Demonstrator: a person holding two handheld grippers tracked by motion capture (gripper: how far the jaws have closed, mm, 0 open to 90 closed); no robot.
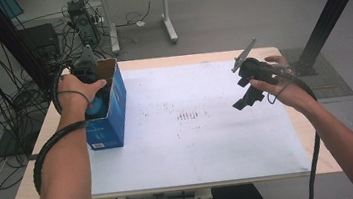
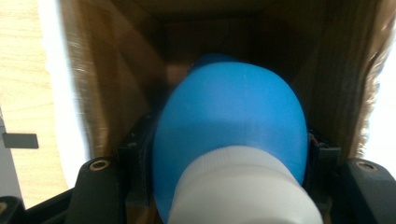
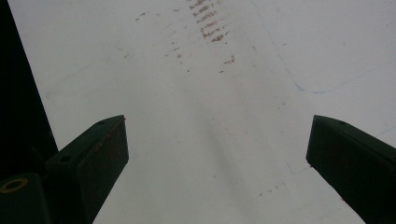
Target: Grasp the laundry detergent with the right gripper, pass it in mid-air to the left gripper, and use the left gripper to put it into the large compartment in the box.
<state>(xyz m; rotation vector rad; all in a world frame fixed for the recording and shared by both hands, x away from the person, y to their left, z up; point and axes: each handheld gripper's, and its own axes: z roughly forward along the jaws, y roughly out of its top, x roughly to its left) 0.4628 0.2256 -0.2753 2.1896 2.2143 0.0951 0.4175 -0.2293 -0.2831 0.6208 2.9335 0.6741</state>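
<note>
A blue bottle with a white cap [image 2: 229,140] is gripped by the left gripper [image 1: 94,91] inside the open blue carton [image 1: 115,111], apparently being packed; release seems due next, the right gripper [image 1: 245,102] held open above the table [image 1: 210,146].

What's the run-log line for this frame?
left gripper: shut on blue bottle, inside blue box | right gripper: open, empty, over white mat
</note>
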